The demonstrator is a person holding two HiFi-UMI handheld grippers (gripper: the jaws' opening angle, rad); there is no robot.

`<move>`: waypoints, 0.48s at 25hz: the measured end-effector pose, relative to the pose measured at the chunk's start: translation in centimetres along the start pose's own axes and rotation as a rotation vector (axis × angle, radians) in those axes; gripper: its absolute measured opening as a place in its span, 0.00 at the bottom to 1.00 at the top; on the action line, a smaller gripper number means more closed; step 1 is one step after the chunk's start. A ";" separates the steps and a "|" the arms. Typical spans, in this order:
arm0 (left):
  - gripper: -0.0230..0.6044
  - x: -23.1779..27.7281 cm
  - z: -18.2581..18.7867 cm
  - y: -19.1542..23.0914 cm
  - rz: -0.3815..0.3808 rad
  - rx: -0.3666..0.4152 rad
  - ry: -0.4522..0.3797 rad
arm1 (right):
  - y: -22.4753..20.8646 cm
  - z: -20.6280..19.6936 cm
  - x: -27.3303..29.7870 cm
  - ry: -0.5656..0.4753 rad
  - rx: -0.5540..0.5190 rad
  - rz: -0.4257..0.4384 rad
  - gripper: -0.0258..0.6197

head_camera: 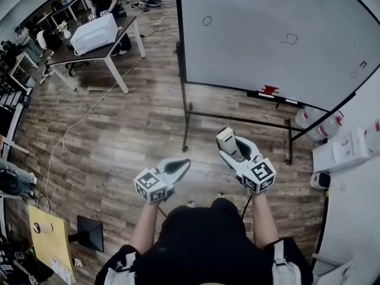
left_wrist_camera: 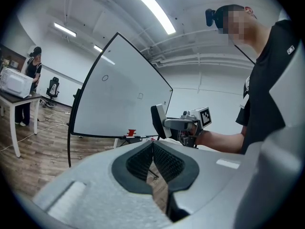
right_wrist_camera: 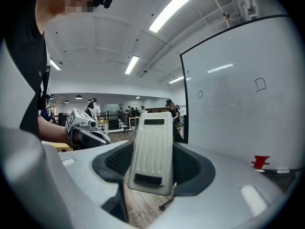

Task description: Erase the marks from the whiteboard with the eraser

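Left gripper: jaws closed together, nothing between them, held over the wood floor. Right gripper: jaws clamped on the white eraser, which stands up out of them, apart from the whiteboard. Beyond, the whiteboard stands on its frame with marks on it: a small circle near its left edge, a squarish outline further right, and fainter marks at the right edge. A red item sits on the tray along its bottom edge.
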State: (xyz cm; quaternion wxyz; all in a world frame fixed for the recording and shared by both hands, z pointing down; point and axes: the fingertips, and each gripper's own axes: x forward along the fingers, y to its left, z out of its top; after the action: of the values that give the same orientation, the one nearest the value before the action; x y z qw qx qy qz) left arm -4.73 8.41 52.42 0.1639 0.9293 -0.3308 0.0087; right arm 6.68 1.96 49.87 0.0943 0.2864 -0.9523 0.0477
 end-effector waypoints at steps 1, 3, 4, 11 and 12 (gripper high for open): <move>0.06 0.7 0.0 0.3 -0.006 0.000 0.002 | -0.9 0.1 0.1 -0.001 -0.002 -0.001 0.45; 0.06 2.7 0.1 0.9 -0.013 0.002 0.008 | -3.0 0.3 0.3 -0.004 -0.006 0.002 0.45; 0.06 3.8 0.3 1.2 -0.011 0.002 0.011 | -4.3 0.3 0.5 -0.005 -0.009 0.005 0.45; 0.06 10.8 3.6 4.2 0.040 0.003 -0.013 | -12.6 1.8 1.7 -0.006 -0.057 0.028 0.45; 0.06 12.0 4.4 4.7 0.047 0.011 -0.018 | -13.8 2.2 1.9 -0.007 -0.071 0.031 0.45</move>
State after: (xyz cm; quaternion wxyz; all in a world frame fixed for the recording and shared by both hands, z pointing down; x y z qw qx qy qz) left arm 1.34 -3.65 51.18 0.1557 0.9222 -0.3540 0.0059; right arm 12.43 -10.86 48.62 0.1005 0.2684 -0.9579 0.0142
